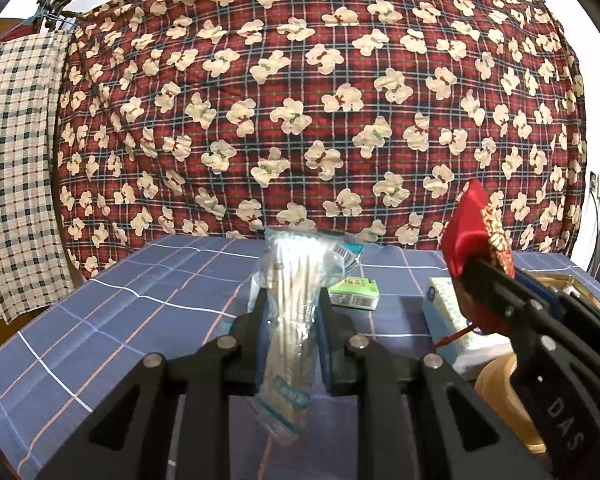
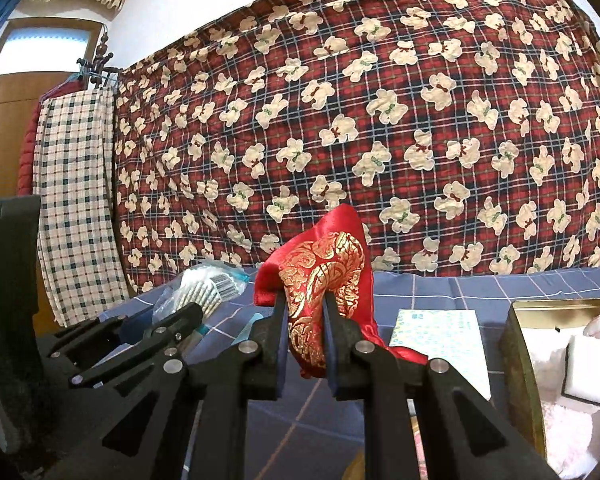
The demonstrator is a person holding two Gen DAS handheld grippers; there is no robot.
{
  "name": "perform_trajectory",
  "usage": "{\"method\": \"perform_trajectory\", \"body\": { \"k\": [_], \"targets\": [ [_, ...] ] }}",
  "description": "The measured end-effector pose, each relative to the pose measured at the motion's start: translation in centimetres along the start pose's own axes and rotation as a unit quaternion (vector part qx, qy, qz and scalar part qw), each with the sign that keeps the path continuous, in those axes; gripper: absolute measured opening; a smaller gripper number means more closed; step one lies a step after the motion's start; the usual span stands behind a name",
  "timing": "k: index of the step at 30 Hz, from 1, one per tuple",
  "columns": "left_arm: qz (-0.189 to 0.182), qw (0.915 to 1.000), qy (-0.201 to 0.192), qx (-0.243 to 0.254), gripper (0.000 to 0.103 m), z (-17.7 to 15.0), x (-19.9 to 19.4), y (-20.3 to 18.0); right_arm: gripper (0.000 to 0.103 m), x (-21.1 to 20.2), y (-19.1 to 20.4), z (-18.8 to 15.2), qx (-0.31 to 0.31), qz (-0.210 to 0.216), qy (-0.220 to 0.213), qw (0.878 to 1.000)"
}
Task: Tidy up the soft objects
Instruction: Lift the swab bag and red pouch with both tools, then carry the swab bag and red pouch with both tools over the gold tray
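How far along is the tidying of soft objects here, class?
Done: pink fluffy items already lie in the gold tin. In hand: the right gripper is shut on the red embroidered pouch, and the left gripper is shut on a clear packet of sticks. Left: the tissue pack and green box sit on the table.

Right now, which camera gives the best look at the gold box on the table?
The right wrist view: the gold box shows its open top, with pink fluffy stuff and a white block inside. In the left wrist view only a sliver of the box peeks out behind the right gripper.
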State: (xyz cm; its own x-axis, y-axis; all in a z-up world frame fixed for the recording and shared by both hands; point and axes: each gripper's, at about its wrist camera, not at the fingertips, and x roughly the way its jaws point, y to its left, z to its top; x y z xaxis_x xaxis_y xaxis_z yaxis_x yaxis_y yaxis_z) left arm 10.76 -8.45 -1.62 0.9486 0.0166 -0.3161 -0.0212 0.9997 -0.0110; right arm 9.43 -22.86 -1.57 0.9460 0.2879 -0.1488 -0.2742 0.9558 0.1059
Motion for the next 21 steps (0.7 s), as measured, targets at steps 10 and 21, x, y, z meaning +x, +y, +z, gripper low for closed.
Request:
{"method": "perform_trajectory", "body": {
  "k": [10, 21],
  "targets": [
    [-0.009, 0.9999, 0.002, -0.007, 0.019, -0.1, -0.2, -0.7, 0.017, -0.7, -0.7, 0.1, 0.004, -0.014, -0.011, 1.0],
    [-0.028, 0.9994, 0.005, -0.02, 0.019, -0.3, -0.6, -1.5, 0.017, -2.0, -1.3, 0.0, -0.007, -0.023, -0.024, 0.999]
  ]
}}
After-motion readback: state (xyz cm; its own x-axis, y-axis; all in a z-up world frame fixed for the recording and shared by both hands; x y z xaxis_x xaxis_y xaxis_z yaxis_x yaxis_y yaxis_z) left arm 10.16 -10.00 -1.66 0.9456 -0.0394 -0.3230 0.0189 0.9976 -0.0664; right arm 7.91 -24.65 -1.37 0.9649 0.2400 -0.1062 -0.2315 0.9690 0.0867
